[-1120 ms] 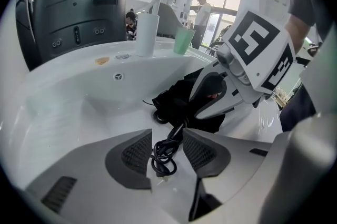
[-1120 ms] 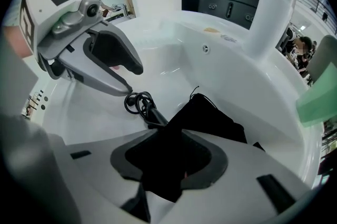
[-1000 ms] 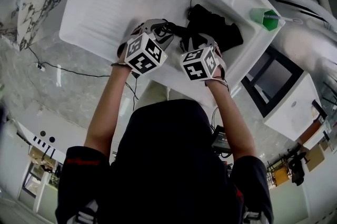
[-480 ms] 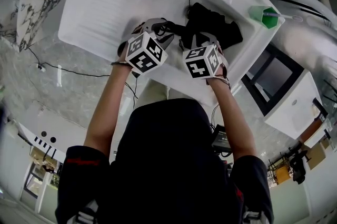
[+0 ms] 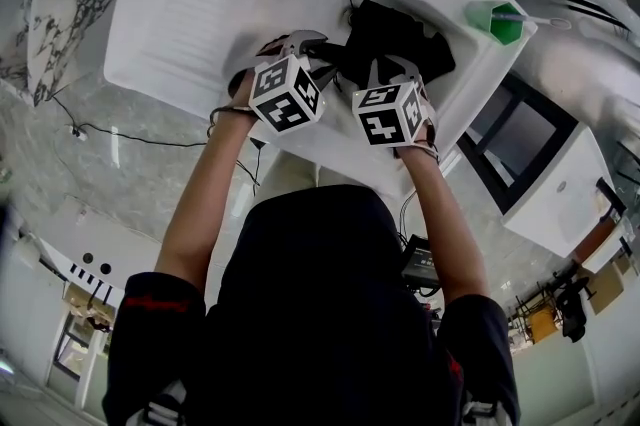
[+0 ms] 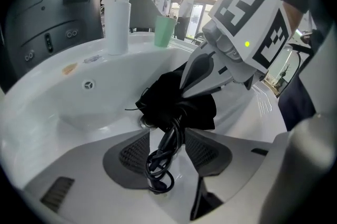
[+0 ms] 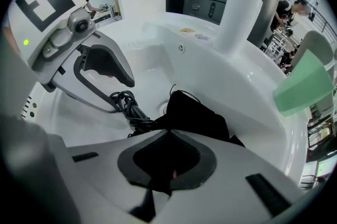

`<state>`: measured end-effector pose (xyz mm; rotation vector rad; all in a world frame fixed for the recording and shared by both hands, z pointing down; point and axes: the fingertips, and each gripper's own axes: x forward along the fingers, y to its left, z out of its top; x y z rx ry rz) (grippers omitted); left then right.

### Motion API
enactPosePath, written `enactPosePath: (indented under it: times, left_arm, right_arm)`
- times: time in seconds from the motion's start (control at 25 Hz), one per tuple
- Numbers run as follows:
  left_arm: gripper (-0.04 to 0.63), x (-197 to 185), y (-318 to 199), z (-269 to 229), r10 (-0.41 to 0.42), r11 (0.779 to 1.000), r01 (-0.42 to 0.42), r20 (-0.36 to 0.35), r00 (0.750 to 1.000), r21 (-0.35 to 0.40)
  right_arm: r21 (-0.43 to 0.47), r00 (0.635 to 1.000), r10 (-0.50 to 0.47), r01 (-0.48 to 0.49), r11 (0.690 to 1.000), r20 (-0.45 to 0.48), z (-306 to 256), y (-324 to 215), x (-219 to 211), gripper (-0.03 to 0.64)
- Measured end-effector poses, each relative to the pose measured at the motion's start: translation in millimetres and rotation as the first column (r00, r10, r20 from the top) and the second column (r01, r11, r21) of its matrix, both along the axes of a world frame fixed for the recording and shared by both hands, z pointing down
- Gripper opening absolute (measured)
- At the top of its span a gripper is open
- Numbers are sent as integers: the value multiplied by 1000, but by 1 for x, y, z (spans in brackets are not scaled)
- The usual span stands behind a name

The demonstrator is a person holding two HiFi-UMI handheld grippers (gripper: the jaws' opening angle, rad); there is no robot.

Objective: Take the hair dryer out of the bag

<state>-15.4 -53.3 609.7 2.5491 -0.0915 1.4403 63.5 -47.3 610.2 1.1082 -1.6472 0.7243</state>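
Okay, status: the black bag [image 5: 400, 39] lies in the white sink [image 5: 200, 4], down by the drain. The right gripper [image 7: 167, 157] is clamped tight on a fold of the bag's fabric. The left gripper [image 6: 167, 150] has its jaws apart, and they have just been widening. A coiled black cord [image 6: 160, 170] sits between the pads, neither one pressing it, and runs up into the bag. I can't see the hair dryer body (only that cord shows outside the bag). A green cup [image 5: 493, 20] stands on the sink rim, clear of both grippers.
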Motion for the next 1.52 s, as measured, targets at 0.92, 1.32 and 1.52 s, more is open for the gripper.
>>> enactPosePath:
  times: [0.92,1.32,1.52]
  left_arm:
    - [238,50,21,52,254,964,-250,33,967,-91]
    - [253,55,32,68,326,937,-316,47,944,-147]
    - [253,58,40,82,338,932,-326,61,939,-158]
  right_arm:
    - [-28,981,170,-168,985,90,4,9,26,40]
    - [-36,978,181,-178,983,106,6,10,27,40]
    - [-36,977,184,-181,983,110,8,9,26,40]
